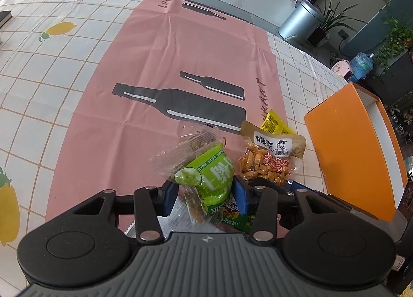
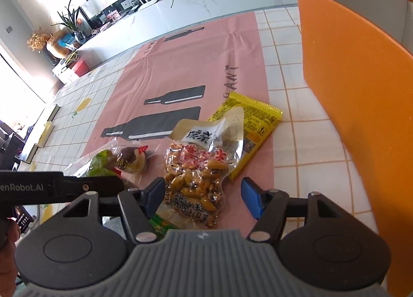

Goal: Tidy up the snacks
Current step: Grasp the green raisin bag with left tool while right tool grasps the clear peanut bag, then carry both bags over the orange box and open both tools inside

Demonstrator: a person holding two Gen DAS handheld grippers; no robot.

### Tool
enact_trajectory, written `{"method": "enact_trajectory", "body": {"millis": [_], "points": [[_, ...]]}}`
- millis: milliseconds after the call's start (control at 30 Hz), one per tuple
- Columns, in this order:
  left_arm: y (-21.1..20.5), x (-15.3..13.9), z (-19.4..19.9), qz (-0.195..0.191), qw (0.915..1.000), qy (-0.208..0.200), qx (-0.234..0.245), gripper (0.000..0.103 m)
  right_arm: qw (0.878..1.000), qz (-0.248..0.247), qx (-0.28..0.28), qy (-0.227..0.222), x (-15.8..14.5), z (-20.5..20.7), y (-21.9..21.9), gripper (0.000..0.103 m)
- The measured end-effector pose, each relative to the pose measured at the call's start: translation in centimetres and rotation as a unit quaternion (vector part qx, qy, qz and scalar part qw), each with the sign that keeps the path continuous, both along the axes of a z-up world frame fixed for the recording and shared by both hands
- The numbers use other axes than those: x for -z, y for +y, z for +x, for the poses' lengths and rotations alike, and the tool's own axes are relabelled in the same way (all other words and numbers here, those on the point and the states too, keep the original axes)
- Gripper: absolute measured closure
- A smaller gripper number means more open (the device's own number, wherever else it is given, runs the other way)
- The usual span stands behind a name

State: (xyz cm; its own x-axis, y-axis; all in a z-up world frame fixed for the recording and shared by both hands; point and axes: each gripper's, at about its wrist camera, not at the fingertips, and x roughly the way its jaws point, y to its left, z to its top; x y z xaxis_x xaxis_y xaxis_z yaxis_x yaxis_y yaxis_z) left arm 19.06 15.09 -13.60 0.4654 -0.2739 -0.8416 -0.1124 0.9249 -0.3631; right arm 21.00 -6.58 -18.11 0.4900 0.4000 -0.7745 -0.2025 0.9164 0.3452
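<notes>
My left claw (image 1: 205,193) grips a green packet (image 1: 215,175), "NISSIN" partly legible; right claw (image 2: 202,197) wide over bean bag (image 2: 198,175).

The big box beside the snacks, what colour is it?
The box is bright orange outside, white inside; clearest in the right wrist view.

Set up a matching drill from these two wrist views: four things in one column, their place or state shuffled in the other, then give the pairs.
Things:
1. green snack pack
2. bean snack bag
3. yellow packet
4. orange box

Places or states:
A. lying flat, partly under another bag
B. standing open at the right
C. clamped by the left gripper
D. between the open right gripper fingers, not clamped

Pairs: 1-C, 2-D, 3-A, 4-B
</notes>
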Motion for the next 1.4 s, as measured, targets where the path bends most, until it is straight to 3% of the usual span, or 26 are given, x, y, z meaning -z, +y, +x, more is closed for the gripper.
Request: {"method": "enact_trajectory", "body": {"millis": [167,233,367,400,933,1400], "points": [[0.2,0.2,-0.1,-0.014,0.9999,-0.002,-0.004,0.052,1.0,-0.001,-0.006,-0.022,0.4,-0.8,0.3,0.059],[0.2,0.3,-0.2,-0.017,0.9998,-0.004,-0.003,0.052,1.0,0.004,-0.008,-0.018,0.5,-1.0,0.1,0.08],[0.5,0.4,-0.2,-0.024,0.9996,-0.003,-0.013,0.052,1.0,0.009,-0.006,-0.024,0.2,-1.4,-0.3,0.083],[0.5,0.4,-0.3,-0.025,0.9996,-0.004,-0.015,0.052,0.999,0.014,-0.01,-0.028,0.0,-1.6,-0.4,0.091],[-0.7,-2.8,-1.6,-0.02,0.9991,-0.035,-0.011,0.055,0.996,-0.035,-0.031,-0.081,-5.2,-2.7,-1.5,0.093],[-5.0,-6.0,-3.2,-0.037,0.9976,-0.051,0.029,0.061,0.994,-0.024,-0.027,-0.099,-9.9,-4.8,-5.9,0.093]]}}
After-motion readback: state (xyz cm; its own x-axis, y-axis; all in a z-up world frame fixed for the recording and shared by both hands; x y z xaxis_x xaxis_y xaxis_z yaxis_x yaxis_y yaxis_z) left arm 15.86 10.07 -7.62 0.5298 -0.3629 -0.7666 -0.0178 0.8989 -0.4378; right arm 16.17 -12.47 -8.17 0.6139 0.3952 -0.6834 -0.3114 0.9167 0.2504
